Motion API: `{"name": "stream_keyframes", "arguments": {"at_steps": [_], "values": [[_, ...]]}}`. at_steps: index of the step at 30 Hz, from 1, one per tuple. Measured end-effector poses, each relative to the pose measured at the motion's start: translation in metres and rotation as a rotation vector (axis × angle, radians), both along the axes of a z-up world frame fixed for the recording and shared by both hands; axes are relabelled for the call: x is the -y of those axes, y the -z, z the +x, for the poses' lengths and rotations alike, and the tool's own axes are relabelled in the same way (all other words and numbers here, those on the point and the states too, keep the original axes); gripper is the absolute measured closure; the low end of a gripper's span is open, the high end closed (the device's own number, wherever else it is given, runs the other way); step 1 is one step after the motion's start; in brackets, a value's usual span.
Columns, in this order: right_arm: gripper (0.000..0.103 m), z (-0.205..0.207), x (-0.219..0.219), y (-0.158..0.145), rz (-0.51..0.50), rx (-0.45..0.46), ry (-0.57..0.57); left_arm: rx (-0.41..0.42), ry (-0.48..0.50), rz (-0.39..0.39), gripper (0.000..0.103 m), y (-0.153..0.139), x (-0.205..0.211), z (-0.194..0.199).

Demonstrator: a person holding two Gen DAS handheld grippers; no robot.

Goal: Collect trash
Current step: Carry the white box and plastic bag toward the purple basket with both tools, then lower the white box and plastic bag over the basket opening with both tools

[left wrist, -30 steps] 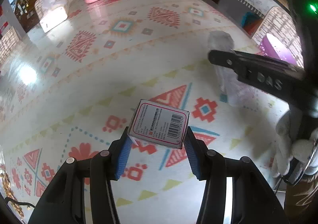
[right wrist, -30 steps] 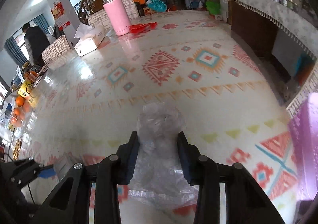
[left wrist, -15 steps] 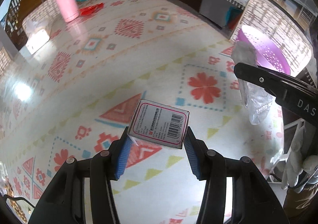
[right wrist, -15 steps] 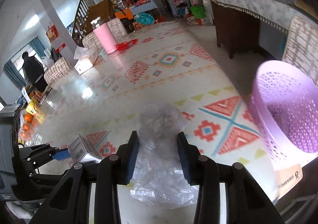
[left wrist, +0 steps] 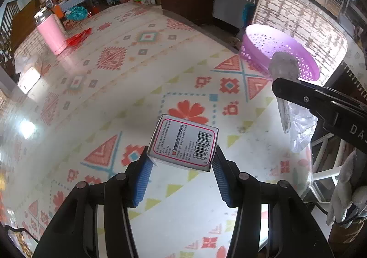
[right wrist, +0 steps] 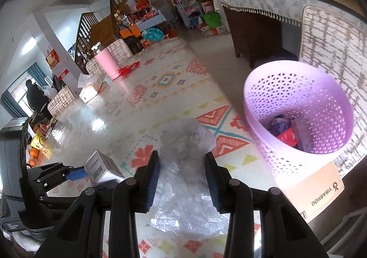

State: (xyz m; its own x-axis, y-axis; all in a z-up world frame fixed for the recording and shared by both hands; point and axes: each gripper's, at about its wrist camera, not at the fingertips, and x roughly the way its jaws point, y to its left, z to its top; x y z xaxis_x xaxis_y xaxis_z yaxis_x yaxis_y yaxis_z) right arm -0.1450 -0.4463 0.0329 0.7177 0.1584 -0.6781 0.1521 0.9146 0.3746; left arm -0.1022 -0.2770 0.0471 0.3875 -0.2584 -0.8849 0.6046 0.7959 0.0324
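Two grippers are each carrying a piece of trash above the patterned surface. The left gripper is clamping a small white box with a red border and a barcode between its blue pads, the box sitting flat across the fingertips with its printed face up. The right gripper is pinching a crumpled clear plastic bag, which is bulging above the pads and hanging loose below them. In the left wrist view the right gripper is reaching in from the right edge with the bag dangling beneath it, just in front of the purple basket. In the right wrist view the purple basket is standing just right of the bag, beyond the edge of the surface, and some red and dark scraps are lying in its bottom. The left gripper with the box is showing at the lower left. A pink tumbler is standing upright at the far end of the surface, well apart from both grippers.
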Motion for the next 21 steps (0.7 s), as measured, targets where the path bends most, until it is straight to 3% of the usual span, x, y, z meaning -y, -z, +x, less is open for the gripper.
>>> {"name": "stream_keyframes", "arguments": {"at_steps": [21], "values": [[0.060,-0.026,0.062,-0.014,0.005,0.029,0.097,0.068,0.091,-0.002,0.053,-0.017,0.063,-0.012]]}}
